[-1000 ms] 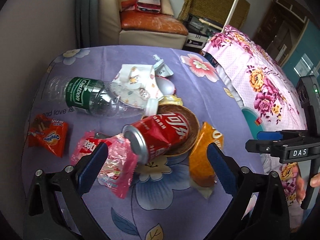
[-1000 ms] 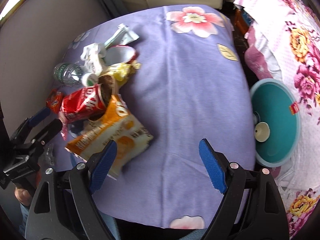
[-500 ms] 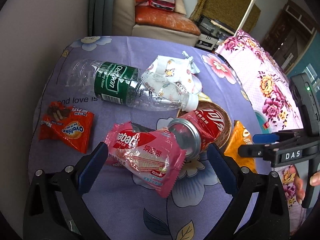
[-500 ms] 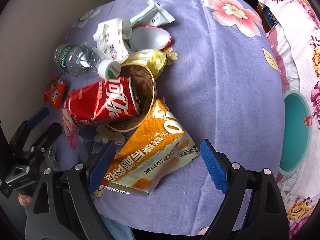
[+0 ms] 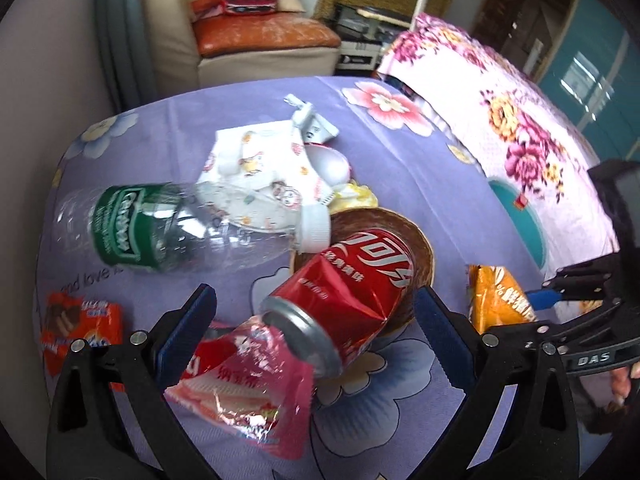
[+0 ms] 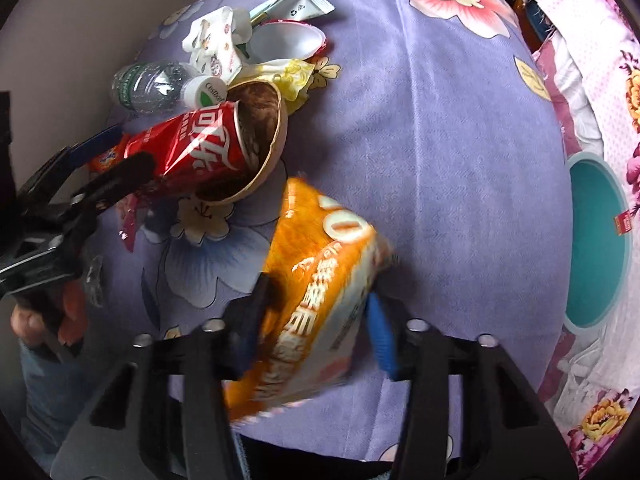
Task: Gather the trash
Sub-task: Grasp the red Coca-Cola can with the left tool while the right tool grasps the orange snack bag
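Note:
Trash lies on a purple flowered tablecloth (image 6: 440, 120). My right gripper (image 6: 316, 312) points down and its jaws are closing, with the orange snack bag (image 6: 320, 264) between them and both pads against its sides. My left gripper (image 5: 312, 304) is open, its fingers on either side of a dented red cola can (image 5: 352, 280) that leans on a brown bowl (image 5: 416, 232). A pink wafer wrapper (image 5: 248, 392) lies under the can's mouth. A clear bottle with a green label (image 5: 160, 224) lies to the left.
A small red-orange snack packet (image 5: 84, 324) lies at the left edge. White patterned wrappers (image 5: 256, 176) and a yellow wrapper (image 6: 292, 76) sit behind the bowl. A teal bin (image 6: 596, 240) stands off the table's right side, against a flowered bed. A sofa stands beyond the table.
The right gripper has come down over the orange snack bag and its jaws have narrowed onto it. The left gripper has shifted so the red can now lies between its fingers.

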Demonstrator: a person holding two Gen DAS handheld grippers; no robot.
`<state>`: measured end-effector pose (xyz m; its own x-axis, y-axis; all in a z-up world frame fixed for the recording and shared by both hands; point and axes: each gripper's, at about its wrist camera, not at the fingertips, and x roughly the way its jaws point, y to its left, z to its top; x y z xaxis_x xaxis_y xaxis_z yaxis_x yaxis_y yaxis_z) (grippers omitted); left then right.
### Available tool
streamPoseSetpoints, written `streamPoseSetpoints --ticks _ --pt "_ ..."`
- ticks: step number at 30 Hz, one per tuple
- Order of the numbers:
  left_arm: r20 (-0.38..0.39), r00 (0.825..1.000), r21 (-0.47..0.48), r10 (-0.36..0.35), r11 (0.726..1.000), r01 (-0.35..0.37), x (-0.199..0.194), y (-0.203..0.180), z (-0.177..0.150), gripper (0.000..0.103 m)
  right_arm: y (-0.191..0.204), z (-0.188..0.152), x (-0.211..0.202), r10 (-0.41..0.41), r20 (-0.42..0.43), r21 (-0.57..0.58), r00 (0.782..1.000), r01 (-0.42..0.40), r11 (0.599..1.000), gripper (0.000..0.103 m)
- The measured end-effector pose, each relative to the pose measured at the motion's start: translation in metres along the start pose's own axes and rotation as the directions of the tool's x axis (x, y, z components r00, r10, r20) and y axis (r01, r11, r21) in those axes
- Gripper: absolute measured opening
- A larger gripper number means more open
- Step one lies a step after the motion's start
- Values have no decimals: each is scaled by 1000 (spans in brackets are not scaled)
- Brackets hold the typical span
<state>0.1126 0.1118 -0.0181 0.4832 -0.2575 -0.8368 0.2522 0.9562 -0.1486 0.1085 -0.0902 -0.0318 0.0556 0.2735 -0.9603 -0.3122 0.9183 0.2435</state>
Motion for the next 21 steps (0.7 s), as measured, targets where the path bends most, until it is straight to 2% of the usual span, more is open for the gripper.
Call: streamPoseSetpoints --ticks 3,4,5,7,12,21 --pt "-14 1000 52 2 999 -1 8 -11 -3 99 -6 -4 -7 -4 26 1 1000 4 1000 30" --pt "-9 1000 69 5 998 -5 8 -15 -5 93 -10 -5 -10 -4 34 2 999 4 1000 28" --pt "-5 1000 86 15 996 -15 8 -19 -7 82 -13 -5 -12 -9 44 6 999 8 1000 26" --pt "-16 1000 109 23 994 -21 8 -26 -11 73 -24 -6 -20 -23 71 20 997 21 1000 26" --pt "-30 999 120 23 993 -20 6 -38 -21 72 -39 -9 -29 -15 111 48 994 10 999 22" --pt "7 999 1 35 999 -35 -18 -47 -23 72 -61 -11 -44 25 178 84 984 -40 996 20"
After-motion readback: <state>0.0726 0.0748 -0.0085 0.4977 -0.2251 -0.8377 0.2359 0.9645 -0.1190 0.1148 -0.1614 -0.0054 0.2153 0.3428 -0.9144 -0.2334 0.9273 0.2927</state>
